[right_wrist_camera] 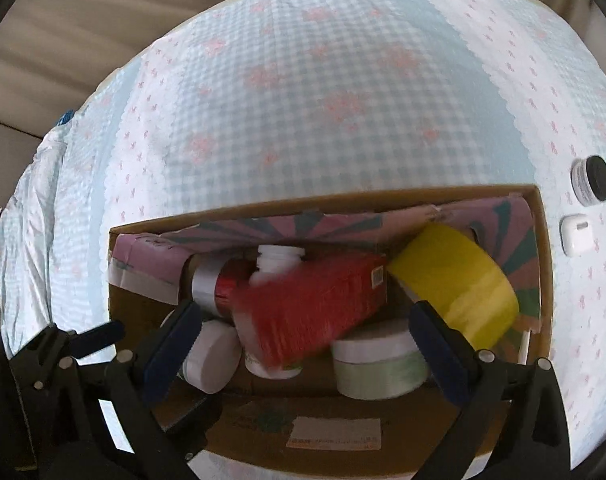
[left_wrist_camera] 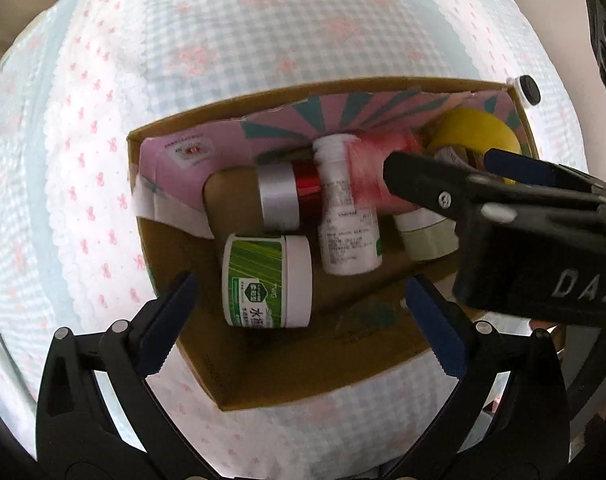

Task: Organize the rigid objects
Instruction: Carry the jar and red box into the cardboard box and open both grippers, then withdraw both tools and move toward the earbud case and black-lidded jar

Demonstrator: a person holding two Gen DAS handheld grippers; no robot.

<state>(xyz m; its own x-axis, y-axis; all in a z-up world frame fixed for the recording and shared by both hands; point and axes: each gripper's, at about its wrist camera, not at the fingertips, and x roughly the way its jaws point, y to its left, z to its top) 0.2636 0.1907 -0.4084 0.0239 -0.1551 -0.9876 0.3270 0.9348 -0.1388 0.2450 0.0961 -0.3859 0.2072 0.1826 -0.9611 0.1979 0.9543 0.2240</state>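
Note:
A cardboard box (left_wrist_camera: pixel 263 364) (right_wrist_camera: pixel 543 240) lies on the checked cloth. In it are a green-labelled white jar (left_wrist_camera: pixel 267 282), a white pill bottle (left_wrist_camera: pixel 349 220), a silver and red tape core (left_wrist_camera: pixel 279 196), a blurred red box (right_wrist_camera: pixel 311 308) (left_wrist_camera: pixel 379 168), a yellow tape roll (right_wrist_camera: pixel 459 284) (left_wrist_camera: pixel 475 132) and a pale green jar (right_wrist_camera: pixel 381 364). My left gripper (left_wrist_camera: pixel 303 324) is open over the box's near edge, empty. My right gripper (right_wrist_camera: pixel 307 344) is open above the box, also empty; in the left wrist view it (left_wrist_camera: pixel 439 168) reaches in from the right.
A pink patterned carton (left_wrist_camera: pixel 207 152) lines the box's far wall. Outside the box to the right, a black-lidded small jar (right_wrist_camera: pixel 593 180) (left_wrist_camera: pixel 529 90) and a white earbud case (right_wrist_camera: pixel 579 234) lie on the cloth. The checked cloth (right_wrist_camera: pixel 323 100) stretches beyond the box.

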